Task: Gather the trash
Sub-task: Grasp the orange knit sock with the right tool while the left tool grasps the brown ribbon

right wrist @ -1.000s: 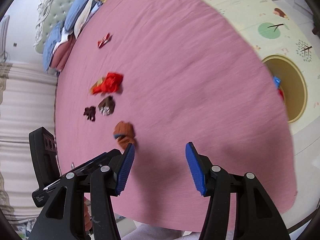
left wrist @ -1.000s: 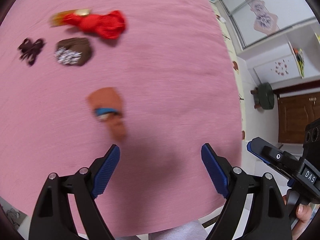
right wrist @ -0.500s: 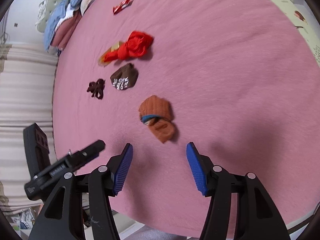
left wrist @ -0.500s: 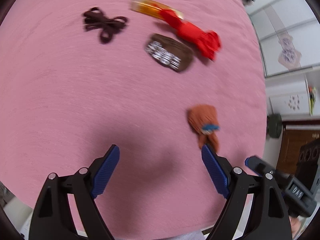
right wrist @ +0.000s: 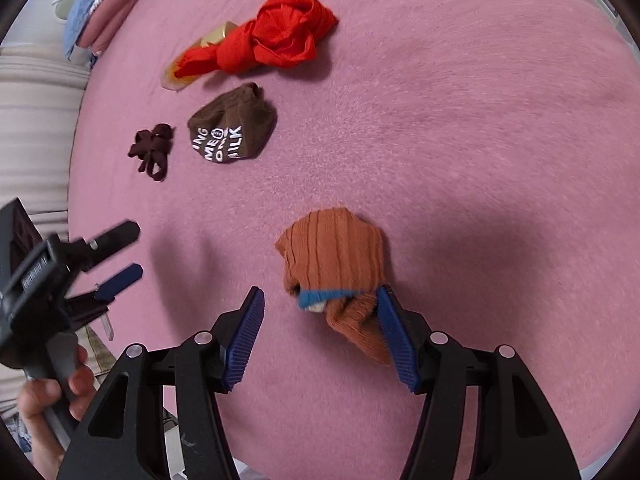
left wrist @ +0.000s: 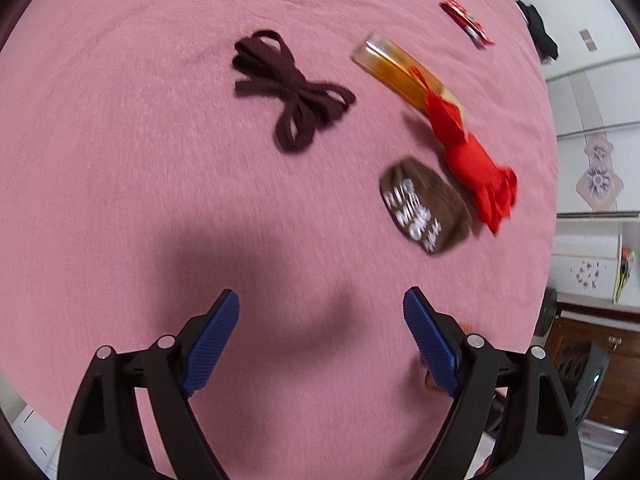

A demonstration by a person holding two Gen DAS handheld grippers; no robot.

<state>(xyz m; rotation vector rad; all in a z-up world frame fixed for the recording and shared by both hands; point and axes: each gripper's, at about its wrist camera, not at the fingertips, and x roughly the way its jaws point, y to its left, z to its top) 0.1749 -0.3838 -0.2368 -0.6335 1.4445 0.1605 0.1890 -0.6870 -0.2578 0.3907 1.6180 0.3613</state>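
Right hand-held gripper [right wrist: 320, 330] hangs over the crumpled orange ribbed sock [right wrist: 336, 268] on the near pink bedspread [right wrist: 460, 140], jaws closing around it for pickup. Left hand-held gripper [left wrist: 320, 338] gapes wide, empty.

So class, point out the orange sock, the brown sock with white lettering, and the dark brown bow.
orange sock [right wrist: 334, 252], right wrist view, ribbed upper part.
brown sock [right wrist: 234, 126], right wrist view, middle.
dark brown bow [left wrist: 294, 90], left wrist view, centre knot.

A bedroom in a home: a wide bed under a pink bedspread [right wrist: 460, 140] fills both views. Folded bedding [right wrist: 108, 8] is piled at its far edge, beyond it pale curtain folds [right wrist: 32, 120], and beside it white cupboards [left wrist: 592, 152].
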